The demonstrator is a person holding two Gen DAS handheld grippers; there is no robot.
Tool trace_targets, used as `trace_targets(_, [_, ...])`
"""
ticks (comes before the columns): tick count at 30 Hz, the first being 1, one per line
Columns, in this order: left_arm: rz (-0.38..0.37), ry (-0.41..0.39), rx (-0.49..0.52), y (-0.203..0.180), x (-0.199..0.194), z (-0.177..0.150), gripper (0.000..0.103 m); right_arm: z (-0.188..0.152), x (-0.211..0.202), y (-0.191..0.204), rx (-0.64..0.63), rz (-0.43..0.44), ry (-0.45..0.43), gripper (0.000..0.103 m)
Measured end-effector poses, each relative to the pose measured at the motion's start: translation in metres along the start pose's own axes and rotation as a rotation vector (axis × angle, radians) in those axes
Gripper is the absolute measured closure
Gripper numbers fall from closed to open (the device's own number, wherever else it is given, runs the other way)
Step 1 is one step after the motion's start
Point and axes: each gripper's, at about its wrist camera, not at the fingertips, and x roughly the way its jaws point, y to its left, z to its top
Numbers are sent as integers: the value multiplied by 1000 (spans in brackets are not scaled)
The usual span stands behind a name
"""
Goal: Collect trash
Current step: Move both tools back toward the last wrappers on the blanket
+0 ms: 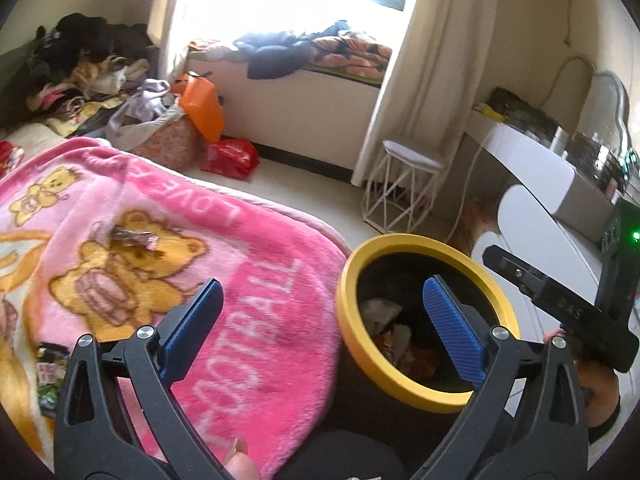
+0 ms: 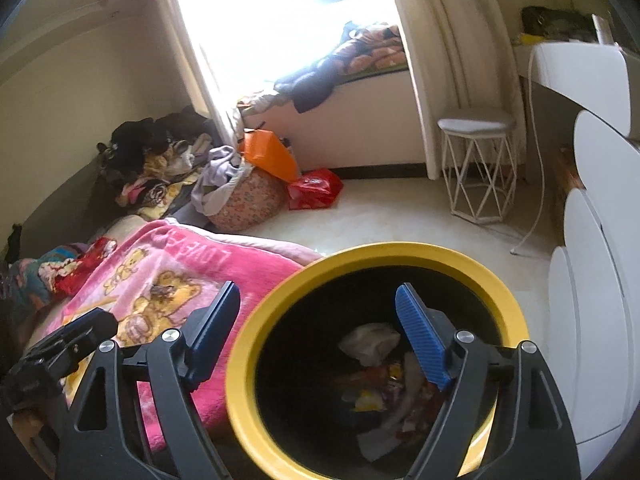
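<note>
The bin (image 2: pixel 248 384) is what I look at first: a round black tub with a thick yellow rim, standing on the pale floor just beside the bed's corner. In my right wrist view I look almost straight down into it. At the bottom lies the trash (image 2: pixel 384 384), a loose heap of crumpled white paper and bright red, yellow and orange wrappers. From my left wrist view the same bin (image 1: pixel 400 240) sits to the right of the blanket, with paper and wrappers (image 1: pixel 394 336) visible inside.

More trash is on the bed: a crinkled wrapper (image 1: pixel 134 237) lies on the blanket's bear print, and a dark green packet (image 1: pixel 50 376) lies near the blanket's edge at lower left. The right view shows that wrapper (image 2: pixel 162 290) too, small and blurred.

My left gripper (image 1: pixel 320 320) is spread wide and holds nothing, one blue pad over the blanket (image 1: pixel 256 320) and the other over the bin's mouth. My right gripper (image 2: pixel 318 334) is likewise released and empty, its pads straddling the rim.

Further out stand a white wire stool (image 2: pixel 478 168), a red bag (image 2: pixel 316 186) and an orange bag (image 2: pixel 270 152) on the floor, and a clothes pile (image 2: pixel 156 156) by the wall.
</note>
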Motion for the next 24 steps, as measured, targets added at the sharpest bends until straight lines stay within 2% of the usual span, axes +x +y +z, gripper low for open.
trace_targets(10, [96,-52,-54,41,-25,0,11,-5,7,46,-112,72,8,24])
trace_targets(17, [194,-76,-113,84,-41,-2,11,-9,26,92,-187,149,61,24])
trace_targets(24, [272,-49,-163,131,-52,-16,11,-6,65,142,-261,217,133,24])
